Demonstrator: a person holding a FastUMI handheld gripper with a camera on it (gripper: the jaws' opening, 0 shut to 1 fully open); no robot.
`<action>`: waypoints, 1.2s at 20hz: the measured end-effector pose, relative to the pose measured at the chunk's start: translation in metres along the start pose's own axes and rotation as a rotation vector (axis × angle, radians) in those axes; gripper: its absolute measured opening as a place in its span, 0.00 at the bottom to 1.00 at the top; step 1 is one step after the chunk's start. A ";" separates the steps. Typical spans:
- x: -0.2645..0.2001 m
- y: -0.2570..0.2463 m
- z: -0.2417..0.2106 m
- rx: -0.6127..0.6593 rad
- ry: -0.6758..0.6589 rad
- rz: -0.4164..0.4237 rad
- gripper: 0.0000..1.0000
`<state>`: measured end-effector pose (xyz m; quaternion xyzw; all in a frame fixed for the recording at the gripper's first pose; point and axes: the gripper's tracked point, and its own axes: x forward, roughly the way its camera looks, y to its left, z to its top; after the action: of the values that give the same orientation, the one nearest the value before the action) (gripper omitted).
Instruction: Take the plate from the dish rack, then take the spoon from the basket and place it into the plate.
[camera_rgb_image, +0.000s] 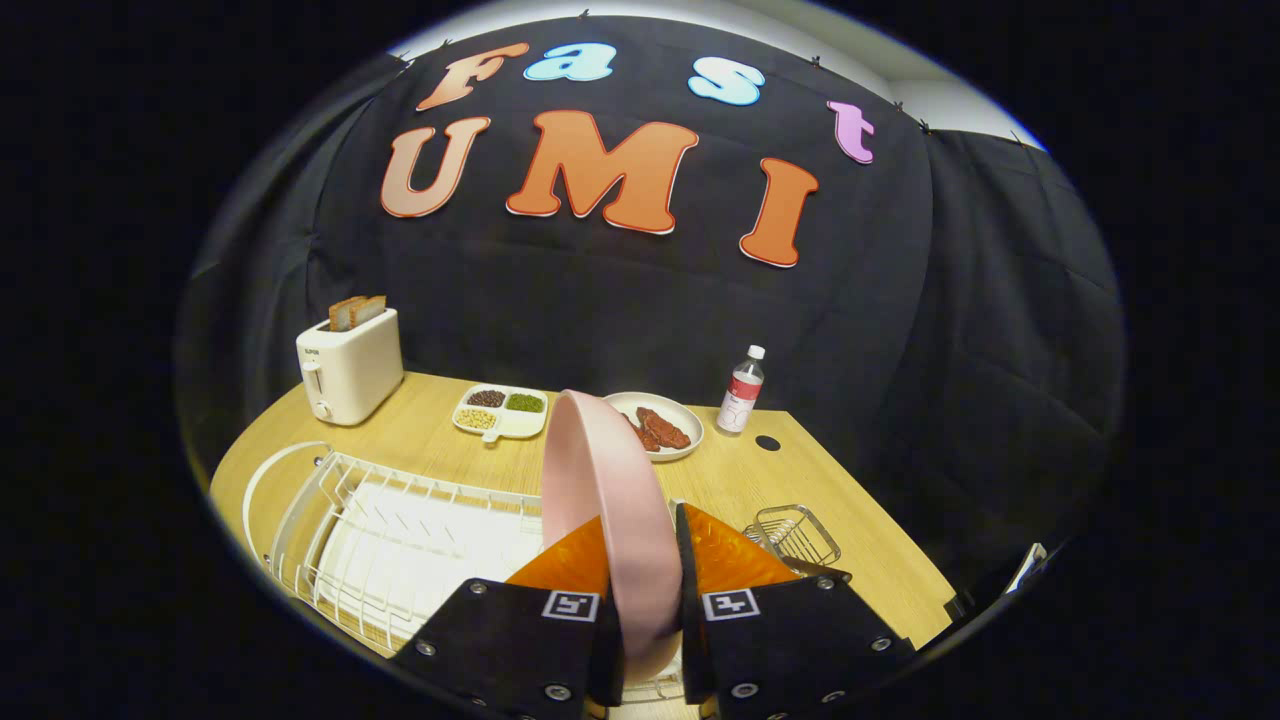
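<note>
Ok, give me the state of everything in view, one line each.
gripper: shut on the plate
plate: held on edge, lifted above the dish rack
dish rack: no dishes visible
toaster: bread slices sticking up
bottle: upright, capped
wire basket: contents unclear

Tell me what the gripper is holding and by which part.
The gripper is shut on the pink plate, held on edge by its rim, one finger on each face.
</note>
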<state>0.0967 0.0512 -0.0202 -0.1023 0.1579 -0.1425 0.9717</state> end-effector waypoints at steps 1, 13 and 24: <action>-0.003 0.002 0.004 0.008 -0.005 0.008 0.23; -0.067 0.000 -0.007 0.105 -0.013 0.135 0.23; -0.145 0.002 -0.077 0.277 0.050 0.313 0.23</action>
<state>-0.0611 0.0858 -0.0518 0.0617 0.1750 -0.0126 0.9826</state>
